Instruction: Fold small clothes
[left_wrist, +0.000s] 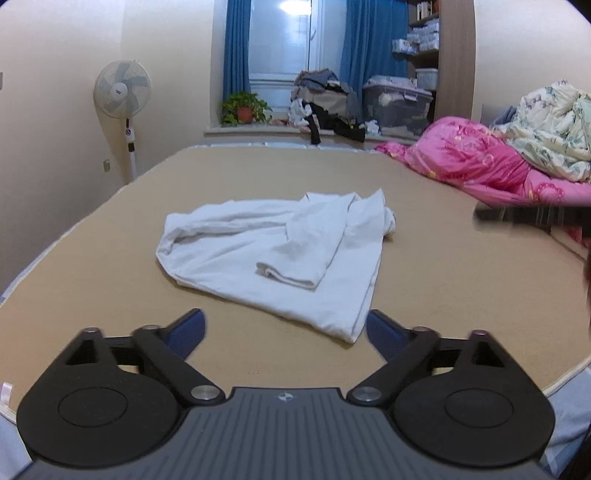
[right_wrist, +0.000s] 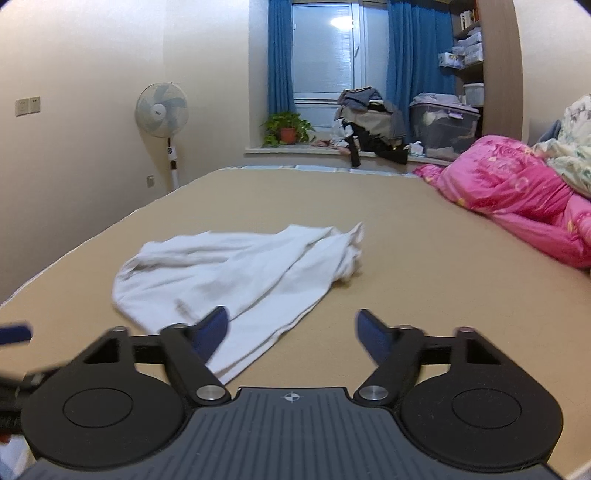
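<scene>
A crumpled white garment (left_wrist: 280, 254) lies on the tan bed surface (left_wrist: 443, 258), with one sleeve folded over its middle. My left gripper (left_wrist: 286, 332) hovers open just short of the garment's near corner, nothing between its blue pads. In the right wrist view the same white garment (right_wrist: 229, 280) lies ahead and to the left. My right gripper (right_wrist: 291, 334) is open above the garment's near hem, and its left pad overlaps the cloth in the picture; nothing is gripped. A blurred dark part of the right gripper (left_wrist: 532, 214) shows at the right edge of the left wrist view.
A pink quilt (left_wrist: 491, 162) and a floral blanket (left_wrist: 554, 129) are heaped along the bed's right side. Beyond the bed stand a fan (left_wrist: 123, 92), a potted plant (left_wrist: 243, 107), a clothes pile (left_wrist: 325, 103) and a storage bin (left_wrist: 399, 107) on the window ledge.
</scene>
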